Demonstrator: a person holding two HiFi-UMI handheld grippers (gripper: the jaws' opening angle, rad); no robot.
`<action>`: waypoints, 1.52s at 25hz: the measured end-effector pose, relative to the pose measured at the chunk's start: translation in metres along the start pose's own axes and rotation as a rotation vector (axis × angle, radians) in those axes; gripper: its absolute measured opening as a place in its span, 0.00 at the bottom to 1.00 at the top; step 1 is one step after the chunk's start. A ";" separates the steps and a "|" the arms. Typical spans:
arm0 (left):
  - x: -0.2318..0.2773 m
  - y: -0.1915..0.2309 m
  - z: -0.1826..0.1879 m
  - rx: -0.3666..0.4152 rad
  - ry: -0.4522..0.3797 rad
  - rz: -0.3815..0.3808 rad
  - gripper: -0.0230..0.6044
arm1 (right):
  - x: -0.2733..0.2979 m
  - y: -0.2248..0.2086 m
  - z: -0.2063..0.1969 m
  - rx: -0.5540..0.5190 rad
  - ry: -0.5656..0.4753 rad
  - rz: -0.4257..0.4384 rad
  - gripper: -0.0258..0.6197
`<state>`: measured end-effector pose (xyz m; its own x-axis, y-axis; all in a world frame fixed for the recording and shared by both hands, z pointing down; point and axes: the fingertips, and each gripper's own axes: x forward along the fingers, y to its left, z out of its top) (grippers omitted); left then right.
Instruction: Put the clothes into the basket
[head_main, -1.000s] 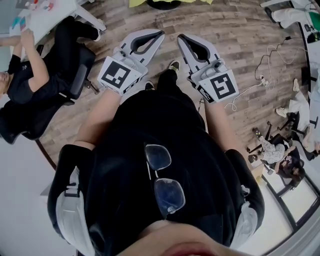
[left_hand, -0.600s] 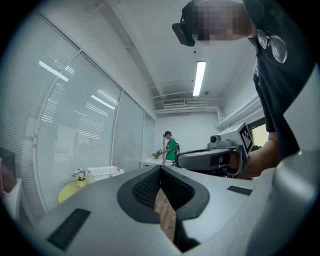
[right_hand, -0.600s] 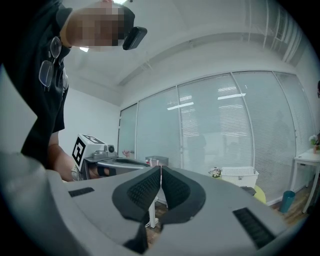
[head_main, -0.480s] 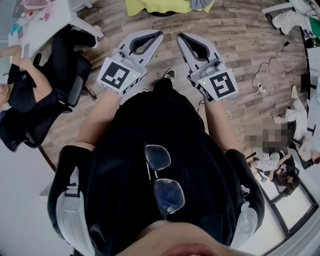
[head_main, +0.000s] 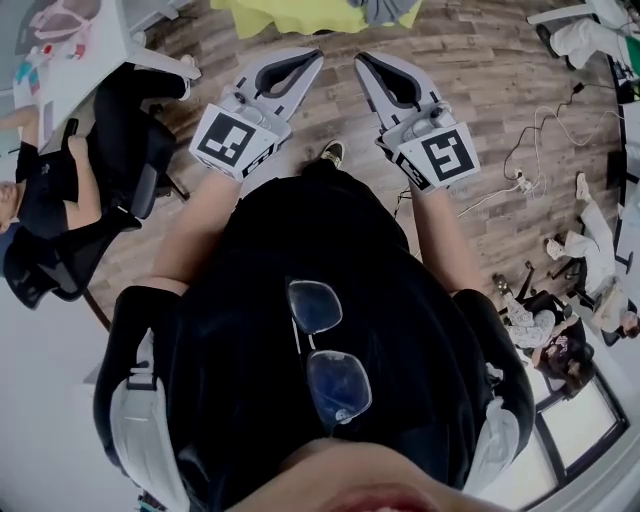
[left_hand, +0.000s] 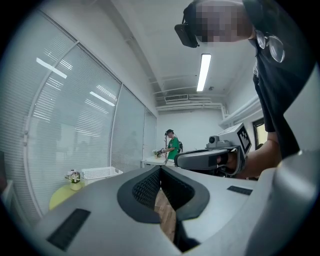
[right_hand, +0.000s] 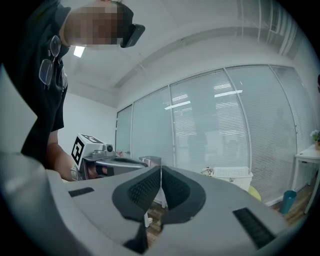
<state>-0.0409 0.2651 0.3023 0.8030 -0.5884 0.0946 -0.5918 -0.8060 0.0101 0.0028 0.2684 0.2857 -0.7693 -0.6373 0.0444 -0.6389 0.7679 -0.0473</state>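
Note:
A white slatted basket stands on a yellow-green table, seen ahead in both gripper views, the same basket showing right of the right jaws. In the head view that table lies at the top edge with a grey piece of clothing on it. My left gripper and right gripper are held side by side out in front, level above the wooden floor. Both are shut, with the pads meeting and nothing between them. Neither touches the clothing or the basket.
A person sits in a black office chair at the left beside a white desk. Cables and people sit on the floor at the right. A small flower pot stands by the basket. A person in green stands far ahead.
Both grippers have travelled forward over the floor together. The yellow-green table with the grey clothing has come further into the top of the head view. The jaws stayed shut.

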 end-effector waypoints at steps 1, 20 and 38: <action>0.007 -0.001 -0.001 -0.003 0.002 0.003 0.05 | -0.003 -0.008 -0.001 0.005 -0.002 0.001 0.08; 0.072 0.037 0.003 0.003 -0.007 0.017 0.05 | 0.018 -0.081 0.002 0.000 -0.010 0.011 0.08; 0.133 0.161 -0.001 -0.008 -0.007 -0.141 0.05 | 0.122 -0.165 -0.009 0.032 0.040 -0.144 0.08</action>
<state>-0.0293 0.0569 0.3178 0.8788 -0.4696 0.0852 -0.4734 -0.8803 0.0304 0.0146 0.0648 0.3081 -0.6690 -0.7374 0.0927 -0.7432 0.6655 -0.0696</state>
